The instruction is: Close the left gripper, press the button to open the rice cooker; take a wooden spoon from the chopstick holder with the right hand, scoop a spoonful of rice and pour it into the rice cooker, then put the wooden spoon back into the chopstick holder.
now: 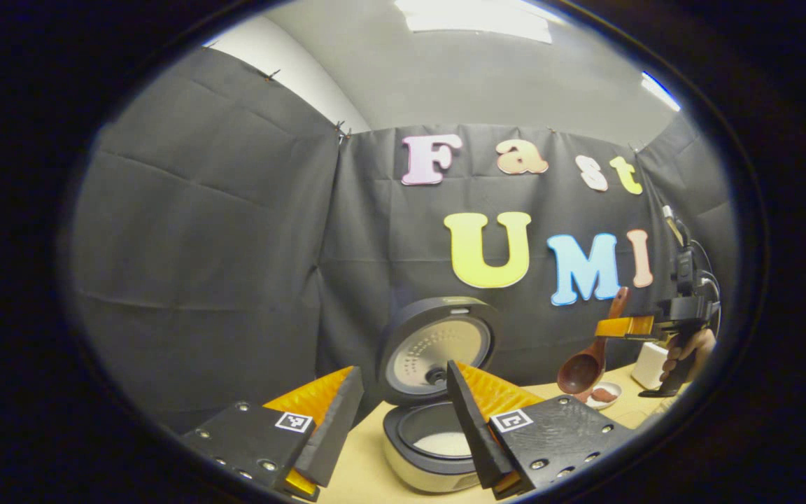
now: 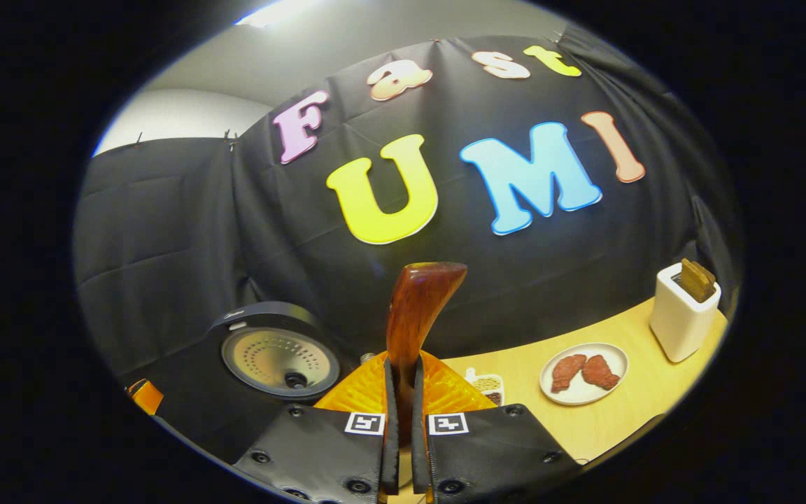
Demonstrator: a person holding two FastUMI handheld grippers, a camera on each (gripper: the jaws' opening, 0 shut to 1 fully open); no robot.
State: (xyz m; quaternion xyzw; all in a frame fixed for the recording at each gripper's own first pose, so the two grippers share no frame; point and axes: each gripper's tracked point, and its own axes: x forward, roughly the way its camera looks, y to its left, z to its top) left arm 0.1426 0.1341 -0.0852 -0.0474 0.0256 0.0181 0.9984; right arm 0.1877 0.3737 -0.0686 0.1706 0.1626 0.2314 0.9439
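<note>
The reddish-brown wooden spoon (image 2: 417, 308) stands upright between the fingers of the right gripper (image 2: 403, 399), which are drawn in tight on its handle. In the left gripper view the spoon (image 1: 588, 357) hangs bowl-down from that gripper (image 1: 627, 326), above the small white plate (image 1: 606, 396) and to the right of the rice cooker. The grey-and-white rice cooker (image 1: 431, 441) sits on the pale wooden table (image 1: 361, 469) with its round lid (image 1: 438, 350) raised and white rice inside. The left gripper (image 1: 403, 420) hovers before it, its fingers spread wide and holding nothing. The white chopstick holder (image 2: 683, 315) stands far right, near the plate with two reddish pieces (image 2: 583, 372).
</note>
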